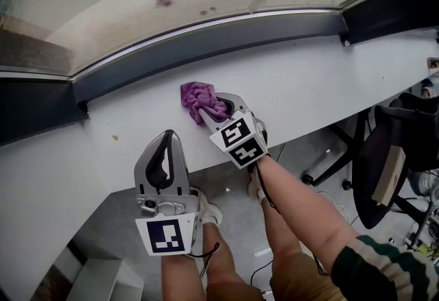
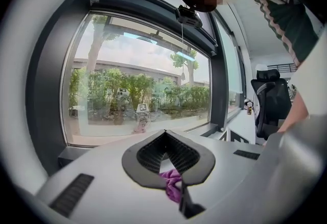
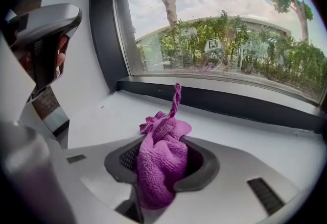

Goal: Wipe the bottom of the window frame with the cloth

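Cloth point(image 3: 159, 159) seemingly half-buried in right tool point(image 1: 225, 109).

Left gripper point(image 2: 164, 133): jaws meet at the tips, with a bowed gap behind them.
Cloth point(image 2: 172, 182): purple, seen through that gap, seemingly beyond the jaws.
Window point(image 2: 143, 85): ahead, trees outside.
Chair point(image 2: 270, 103): far right.

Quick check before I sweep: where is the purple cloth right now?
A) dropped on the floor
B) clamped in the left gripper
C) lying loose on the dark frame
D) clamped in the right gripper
D: the right gripper has its jaws closed on the purple cloth, over the white sill and short of the dark frame. The left gripper holds nothing.
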Tool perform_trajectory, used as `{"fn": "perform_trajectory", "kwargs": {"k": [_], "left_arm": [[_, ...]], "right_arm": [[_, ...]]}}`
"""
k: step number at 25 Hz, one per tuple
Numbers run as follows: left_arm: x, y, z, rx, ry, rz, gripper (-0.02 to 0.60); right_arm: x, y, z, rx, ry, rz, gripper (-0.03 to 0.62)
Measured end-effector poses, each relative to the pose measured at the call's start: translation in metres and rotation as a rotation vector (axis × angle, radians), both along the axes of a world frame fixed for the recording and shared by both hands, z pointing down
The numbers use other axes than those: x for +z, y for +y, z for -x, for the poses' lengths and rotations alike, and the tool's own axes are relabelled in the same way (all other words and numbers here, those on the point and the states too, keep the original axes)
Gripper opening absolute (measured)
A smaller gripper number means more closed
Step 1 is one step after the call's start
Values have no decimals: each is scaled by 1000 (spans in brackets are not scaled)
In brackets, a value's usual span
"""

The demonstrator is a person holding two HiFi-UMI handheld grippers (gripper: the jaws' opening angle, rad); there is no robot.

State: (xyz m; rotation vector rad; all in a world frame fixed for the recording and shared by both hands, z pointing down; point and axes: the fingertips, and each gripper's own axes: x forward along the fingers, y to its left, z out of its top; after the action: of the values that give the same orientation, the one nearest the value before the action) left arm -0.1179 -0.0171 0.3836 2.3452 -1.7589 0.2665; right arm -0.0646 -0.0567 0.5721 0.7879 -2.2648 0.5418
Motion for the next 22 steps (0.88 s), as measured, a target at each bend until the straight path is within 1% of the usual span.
{"fn": "perform_trajectory", "kwargs": {"k": [5,9,14,18,22], "left_arm": [[-7,-10,-24,28,3,-8,6],[-7,-16,-43,35,-7,5,6],[-6,-25,-71,63,-1,11,6],[-4,-33,-93,87,3,14,6],[-2,-42,-118,110,7,17,6]], "right_arm": [[2,-9,-27,5,14,-1,150],[3,-14,-47,17,15,5,150],[3,-18,-69,51,-10,19,150],[4,-26,-94,58,3,9,150],[6,-36,-122,91,2,17,150]]}}
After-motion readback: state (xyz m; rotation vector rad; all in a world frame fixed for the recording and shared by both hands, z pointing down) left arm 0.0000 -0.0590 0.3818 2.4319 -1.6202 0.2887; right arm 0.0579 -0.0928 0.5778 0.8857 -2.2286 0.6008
